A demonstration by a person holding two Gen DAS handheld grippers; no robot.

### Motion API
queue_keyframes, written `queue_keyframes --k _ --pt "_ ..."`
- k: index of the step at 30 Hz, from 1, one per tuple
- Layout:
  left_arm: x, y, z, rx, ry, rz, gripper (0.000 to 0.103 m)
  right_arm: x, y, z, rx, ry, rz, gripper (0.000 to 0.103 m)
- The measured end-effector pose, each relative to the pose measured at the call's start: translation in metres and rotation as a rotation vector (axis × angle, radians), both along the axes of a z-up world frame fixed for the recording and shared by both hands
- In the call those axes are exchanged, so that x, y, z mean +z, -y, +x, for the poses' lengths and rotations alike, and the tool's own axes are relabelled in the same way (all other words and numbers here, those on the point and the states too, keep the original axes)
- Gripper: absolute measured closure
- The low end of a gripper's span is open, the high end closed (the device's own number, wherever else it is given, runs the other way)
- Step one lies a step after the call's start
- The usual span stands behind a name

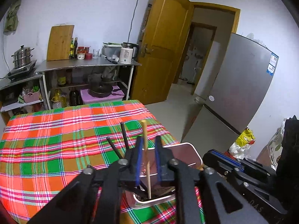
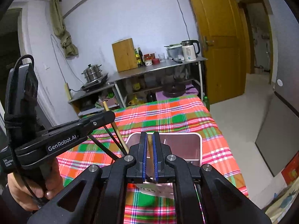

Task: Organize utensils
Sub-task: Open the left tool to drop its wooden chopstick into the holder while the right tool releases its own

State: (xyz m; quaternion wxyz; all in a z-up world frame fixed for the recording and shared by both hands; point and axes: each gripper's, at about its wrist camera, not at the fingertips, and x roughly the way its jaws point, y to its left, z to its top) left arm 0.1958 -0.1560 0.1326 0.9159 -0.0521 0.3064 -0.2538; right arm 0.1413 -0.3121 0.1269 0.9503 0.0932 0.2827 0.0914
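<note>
Standing in 1 holder (image 1: 149, 202): 3 chopsticks (image 1: 149, 175).

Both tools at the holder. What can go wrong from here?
1. Left tool is open around the loose chopstick; withdrawing could snag it and flick it out of the holder.
2. Right tool is shut on the held chopstick close beside the left tool; they may collide.
3. Black chopsticks lean outward; a bump could tip them.

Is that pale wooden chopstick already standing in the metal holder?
In. The wooden chopstick has its lower end inside the metal holder, leaning upright between the left fingers.
</note>
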Motion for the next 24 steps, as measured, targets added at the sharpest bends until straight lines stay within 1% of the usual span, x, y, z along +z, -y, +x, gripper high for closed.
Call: queue_keyframes --k 1,2,10,14,17,19,24 --pt "0.001 -0.001 -0.002 0.001 0.003 -0.003 0.08 0.0 0.001 0.001 0.001 0.0 0.0 0.096" --pt "0.002 -0.001 -0.004 0.002 0.007 -0.003 0.079 0.001 0.001 0.0 0.003 0.005 0.0 0.095" --pt "0.025 -0.021 -0.029 0.006 0.069 -0.033 0.076 0.019 -0.004 -0.019 0.013 0.067 0.005 0.094" --pt "0.028 -0.039 -0.044 0.029 0.089 -0.045 0.076 0.021 -0.01 -0.032 0.029 0.089 0.013 0.094" --pt "0.022 -0.054 -0.055 0.052 0.088 -0.051 0.076 0.016 -0.015 -0.039 0.043 0.083 0.024 0.094" --pt "0.013 -0.064 -0.062 0.067 0.078 -0.052 0.076 0.006 -0.019 -0.045 0.055 0.066 0.029 0.094" --pt "-0.021 -0.089 -0.076 0.108 0.02 -0.057 0.076 -0.017 -0.026 -0.052 0.074 0.011 0.047 0.094"
